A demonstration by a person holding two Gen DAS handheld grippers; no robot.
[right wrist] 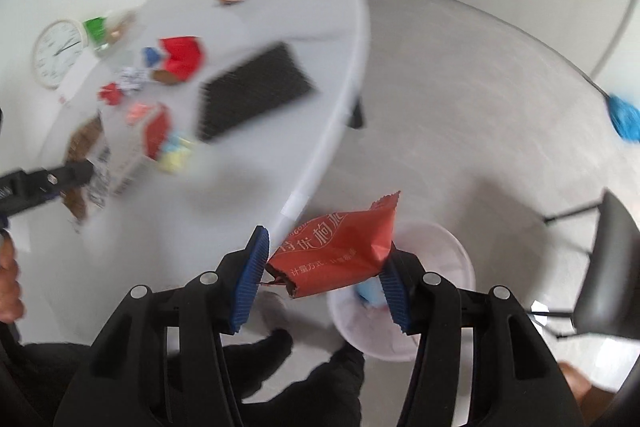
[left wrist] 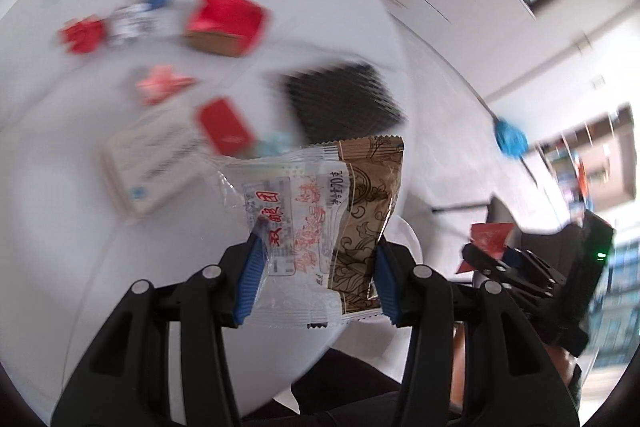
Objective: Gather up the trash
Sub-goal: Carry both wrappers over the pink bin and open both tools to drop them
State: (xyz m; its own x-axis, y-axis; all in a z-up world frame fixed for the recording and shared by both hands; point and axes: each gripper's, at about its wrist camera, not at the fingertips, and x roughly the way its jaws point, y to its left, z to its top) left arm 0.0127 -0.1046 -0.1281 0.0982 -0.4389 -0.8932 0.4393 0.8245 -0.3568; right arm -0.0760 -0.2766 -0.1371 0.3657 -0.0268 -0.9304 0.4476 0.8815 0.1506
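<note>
The white table filled the upper left, blurred litter apparently remaining on it. The white bin sat lower right. The right gripper clamped a red wrapper above it; the left gripper pinched a clear-and-brown wrapper. Carrying step; next, release over the bin.

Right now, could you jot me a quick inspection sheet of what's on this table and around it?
Surface: white table, partly covered.
Job's things: clear-and-brown wrapper in the left hand-held gripper; red wrapper in the right hand-held gripper; white bin on the floor below it.
Clutter: red box, black mat, crumpled papers, blurred.
Grippers: both shut on wrappers.
Cables: nothing seen.
Surroundings: clock, blue mop, dark chair.
</note>
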